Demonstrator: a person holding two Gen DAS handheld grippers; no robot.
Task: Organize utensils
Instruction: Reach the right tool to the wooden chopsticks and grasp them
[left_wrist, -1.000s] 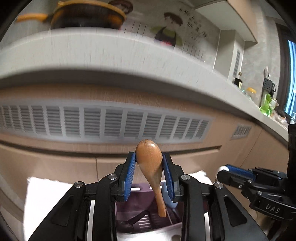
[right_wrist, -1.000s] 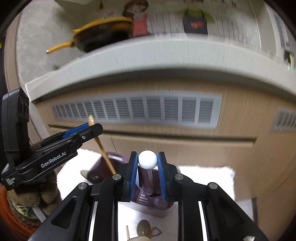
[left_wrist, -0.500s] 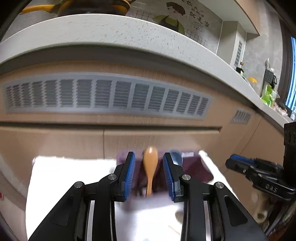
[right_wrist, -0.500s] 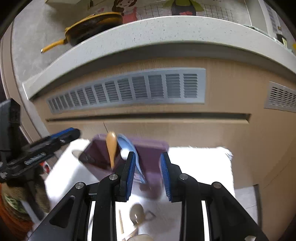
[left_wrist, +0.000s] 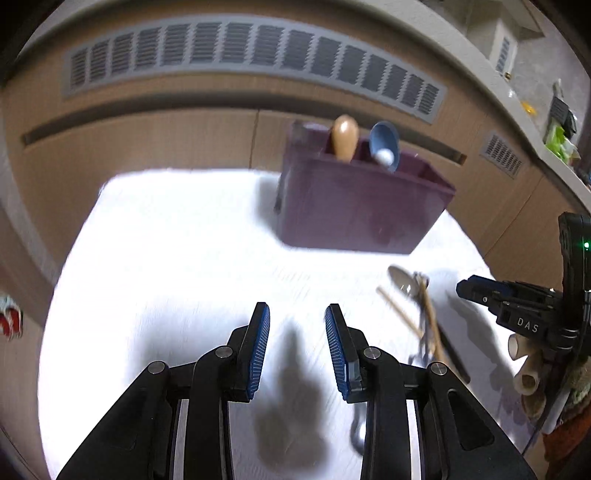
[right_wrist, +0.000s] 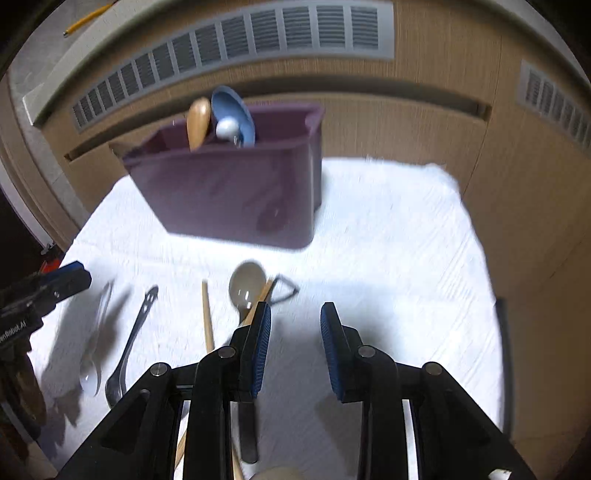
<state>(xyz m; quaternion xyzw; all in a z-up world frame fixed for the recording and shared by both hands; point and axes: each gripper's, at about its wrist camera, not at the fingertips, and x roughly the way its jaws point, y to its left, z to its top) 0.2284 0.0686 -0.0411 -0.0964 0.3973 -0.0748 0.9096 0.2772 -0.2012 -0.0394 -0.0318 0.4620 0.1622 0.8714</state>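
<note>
left gripper (left_wrist: 297, 325): jaws apart, empty
right gripper (right_wrist: 295, 321): jaws apart, empty
purple plastic bin (right_wrist: 236, 192): holds wooden spoon (right_wrist: 198, 122), blue ladle (right_wrist: 236, 110)

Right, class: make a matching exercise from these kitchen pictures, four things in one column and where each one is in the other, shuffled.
1. wooden spoon
2. grey spoon
3. purple holder
4. left tongs

a. flat on the white cloth, in front of the holder
b. standing on the white cloth
c. open, above bare cloth
d. upright inside the holder

Pairs: 1-d, 2-a, 3-b, 4-c
</note>
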